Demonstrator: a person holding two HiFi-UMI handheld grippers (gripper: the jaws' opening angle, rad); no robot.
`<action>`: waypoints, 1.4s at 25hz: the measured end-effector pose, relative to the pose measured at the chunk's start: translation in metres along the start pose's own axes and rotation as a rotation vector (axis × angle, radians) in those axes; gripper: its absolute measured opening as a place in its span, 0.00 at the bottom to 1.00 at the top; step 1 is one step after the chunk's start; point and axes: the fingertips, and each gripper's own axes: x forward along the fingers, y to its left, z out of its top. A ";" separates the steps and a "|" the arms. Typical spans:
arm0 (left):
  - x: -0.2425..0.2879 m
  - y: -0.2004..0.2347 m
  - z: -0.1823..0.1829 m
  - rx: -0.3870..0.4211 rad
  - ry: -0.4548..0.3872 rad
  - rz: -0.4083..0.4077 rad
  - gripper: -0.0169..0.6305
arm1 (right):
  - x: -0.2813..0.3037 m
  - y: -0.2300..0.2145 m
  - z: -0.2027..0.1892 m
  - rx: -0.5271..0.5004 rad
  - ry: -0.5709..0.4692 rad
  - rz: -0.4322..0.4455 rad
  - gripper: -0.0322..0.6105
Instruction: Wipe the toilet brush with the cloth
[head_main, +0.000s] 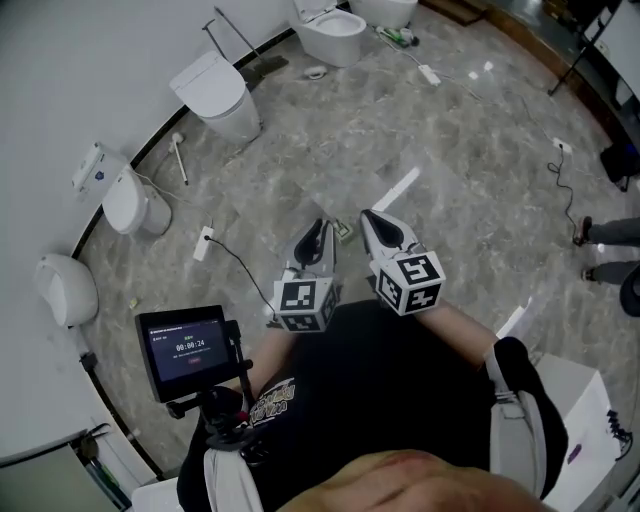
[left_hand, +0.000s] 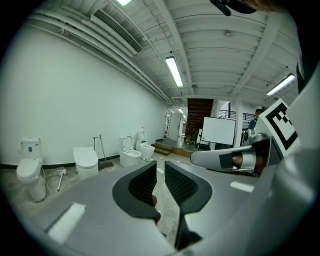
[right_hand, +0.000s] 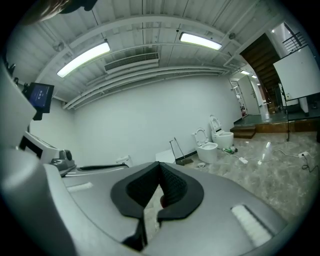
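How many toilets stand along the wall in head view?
5 toilets: two at the top edge, one with closed lid upper left, one mid-left, one lower left. Others may be hidden.

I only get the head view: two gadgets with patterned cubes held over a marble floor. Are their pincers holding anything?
Observer: No. In the left gripper view, the left gripper has its jaws slightly apart with nothing between them.
Operator: And the other one?
Observer: In its own view, the right gripper has its jaw tips touching, with nothing clamped.
Operator: What lies ahead that I can't see?
Observer: A whiteboard stands at the far end of the room.
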 end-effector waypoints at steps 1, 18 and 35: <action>-0.001 -0.002 -0.001 0.010 -0.004 -0.004 0.10 | 0.001 0.000 -0.001 0.000 0.002 0.003 0.05; -0.002 0.019 -0.008 -0.051 0.004 0.073 0.10 | 0.005 0.001 0.002 0.003 0.001 0.035 0.05; -0.005 0.023 -0.011 -0.064 0.016 0.082 0.10 | 0.010 0.005 -0.001 0.006 0.014 0.045 0.05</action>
